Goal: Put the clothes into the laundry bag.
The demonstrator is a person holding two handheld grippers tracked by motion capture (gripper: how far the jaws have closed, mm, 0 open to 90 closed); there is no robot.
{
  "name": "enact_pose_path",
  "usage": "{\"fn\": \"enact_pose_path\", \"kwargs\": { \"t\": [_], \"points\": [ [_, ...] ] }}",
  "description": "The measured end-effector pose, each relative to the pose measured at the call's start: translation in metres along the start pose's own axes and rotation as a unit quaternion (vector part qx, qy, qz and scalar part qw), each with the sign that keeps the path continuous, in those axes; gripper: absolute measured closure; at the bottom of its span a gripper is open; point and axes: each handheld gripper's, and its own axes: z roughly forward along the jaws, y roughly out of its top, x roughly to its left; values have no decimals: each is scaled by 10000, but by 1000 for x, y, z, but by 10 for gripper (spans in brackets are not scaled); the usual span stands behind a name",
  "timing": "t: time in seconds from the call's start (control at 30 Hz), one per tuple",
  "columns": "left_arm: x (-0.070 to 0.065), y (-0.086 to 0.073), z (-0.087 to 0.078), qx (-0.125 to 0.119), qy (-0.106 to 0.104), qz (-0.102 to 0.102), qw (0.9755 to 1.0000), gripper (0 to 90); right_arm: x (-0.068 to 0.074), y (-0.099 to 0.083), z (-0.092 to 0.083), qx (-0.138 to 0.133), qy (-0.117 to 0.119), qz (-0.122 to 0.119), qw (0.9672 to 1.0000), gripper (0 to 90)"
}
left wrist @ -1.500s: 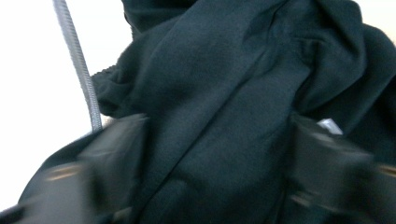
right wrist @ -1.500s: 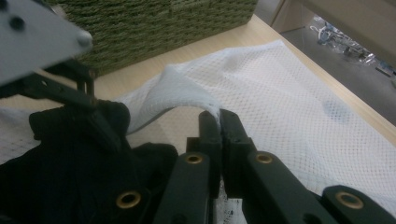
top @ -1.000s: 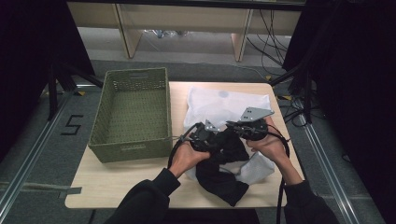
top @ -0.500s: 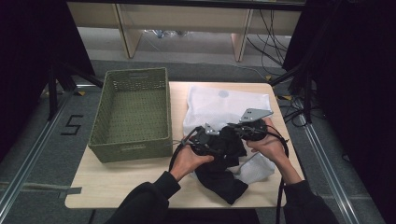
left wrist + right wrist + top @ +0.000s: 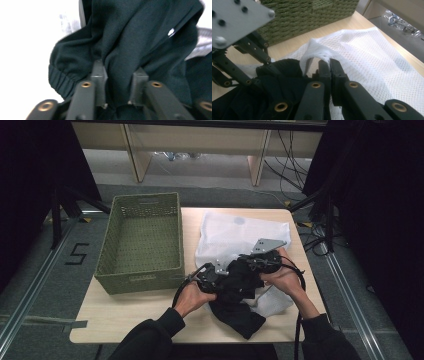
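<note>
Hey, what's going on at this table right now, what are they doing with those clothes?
A person is working with a hand-held gripper in each hand over a wooden table. The left hand-held gripper has just been closing its jaws and now pinches a fold of a black garment. The right hand-held gripper is shut on the edge of a white mesh laundry bag, apparently to get the garment into it. A green woven basket sits at the left.
</note>
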Motion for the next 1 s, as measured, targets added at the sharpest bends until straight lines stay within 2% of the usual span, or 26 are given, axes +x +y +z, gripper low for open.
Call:
{"fn": "enact_pose_path", "kwargs": {
  "t": [0.03,0.07,0.17,0.23,0.3,0.37,0.43,0.53,0.57,0.6,0.63,0.7,0.77,0.83,0.87,0.93,1.0],
  "points": [
    [-2,2,-2,-121,-44,-47,9999,764,0,0,0,-3,-5,3,10000,900],
    [-5,4,-5,-185,-75,1,9998,775,0,0,0,-4,-5,6,10000,900],
    [-18,15,-8,-550,-163,285,9979,789,1,2,-1,-43,70,38,10000,899],
    [-25,19,-6,-582,-323,452,9968,788,1,4,-2,-79,50,-14,10000,900],
    [-27,22,0,-550,-344,451,9969,787,1,5,-4,-109,2,-32,9999,899],
    [-21,22,6,-634,-440,333,9965,788,1,5,-5,-89,77,3,9999,899],
    [-15,23,12,-751,-451,89,9961,789,0,5,-4,-124,76,32,9999,899],
    [-6,26,14,-754,-181,-28,9970,788,-1,5,-5,-156,99,37,9998,899],
    [-3,27,13,-803,-143,-142,9966,789,-1,5,-5,-163,100,41,9998,899],
    [-2,28,13,-829,-92,-192,9963,789,-1,5,-7,-162,41,31,9999,899],
    [0,29,12,-837,-5,-230,9962,788,-1,5,-6,-187,90,75,9998,899],
    [3,29,10,-895,152,-378,9952,783,-2,6,-7,-222,77,-4,9997,899],
    [7,27,12,-839,141,-413,9955,747,-1,6,-9,-209,132,61,9997,899],
    [11,23,16,-617,7,-511,9968,617,-1,6,-8,-193,119,57,9997,899],
    [11,21,16,-584,36,-538,9968,552,-1,6,-8,-174,127,68,9997,899],
    [10,16,12,-540,98,-482,9973,486,-2,4,-6,-163,114,54,9998,899],
    [11,14,10,-395,199,-350,9984,415,-2,2,-5,-134,125,114,9998,899]
  ]
}}
